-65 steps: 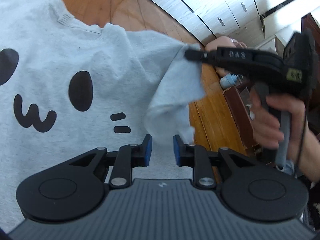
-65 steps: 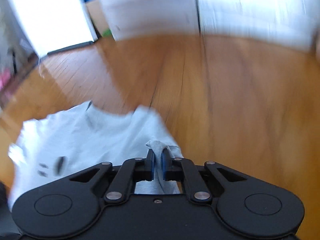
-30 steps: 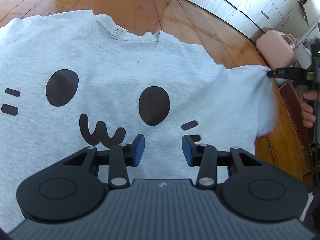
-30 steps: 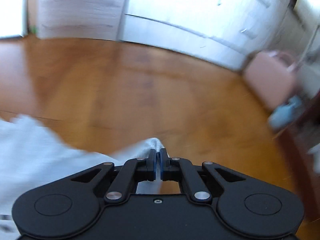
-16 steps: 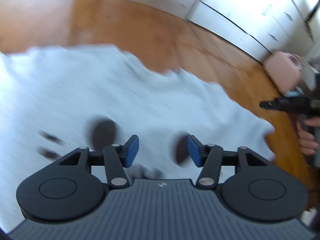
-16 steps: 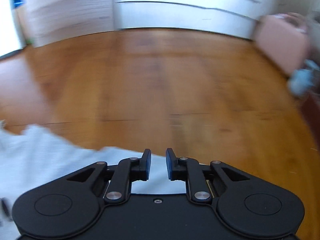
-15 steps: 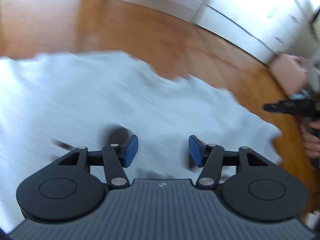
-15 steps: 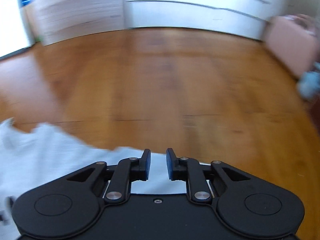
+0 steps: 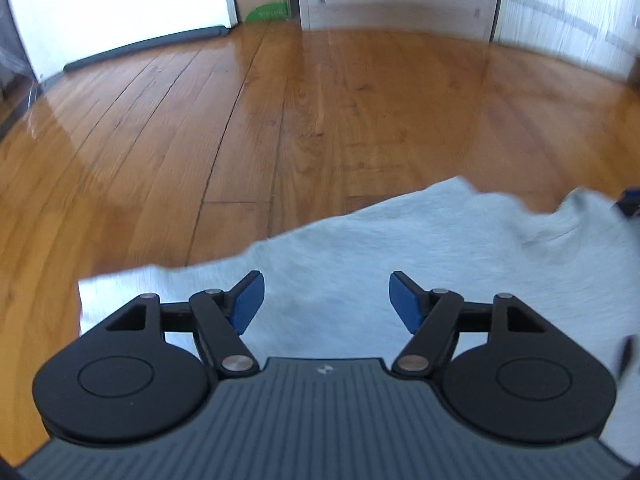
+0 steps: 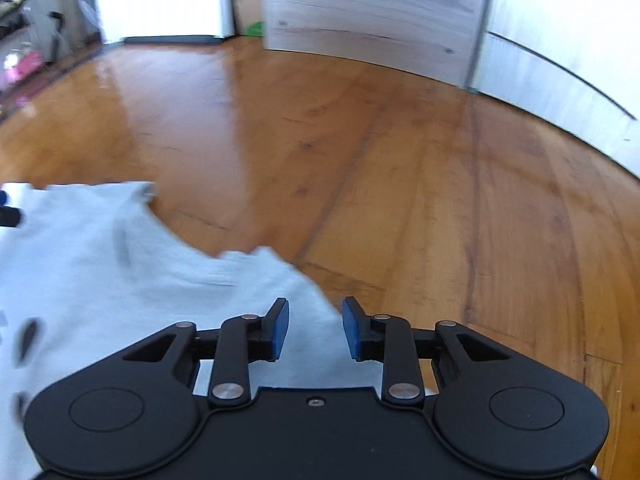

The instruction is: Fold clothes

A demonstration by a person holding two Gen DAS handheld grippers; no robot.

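Note:
A light grey T-shirt [image 9: 420,240] lies flat on the wooden floor. My left gripper [image 9: 326,300] hovers over its left shoulder area, open wide, with nothing between the blue pads. In the right wrist view the same T-shirt [image 10: 120,264] fills the lower left, with blurred black print marks near the left edge. My right gripper [image 10: 315,330] is open above the shirt's right sleeve edge and holds nothing. A blue tip of the other gripper [image 9: 630,200] peeks in at the right edge of the left wrist view.
Bare wooden floor [image 9: 320,112] stretches ahead of both grippers. White cabinets [image 10: 380,20] and a bright doorway [image 9: 120,0] line the far wall. A green item [image 9: 266,12] sits by the wall.
My right gripper let go of the sleeve and opened wider. Both views swung toward the far wall, and the left gripper opened wider over the shirt.

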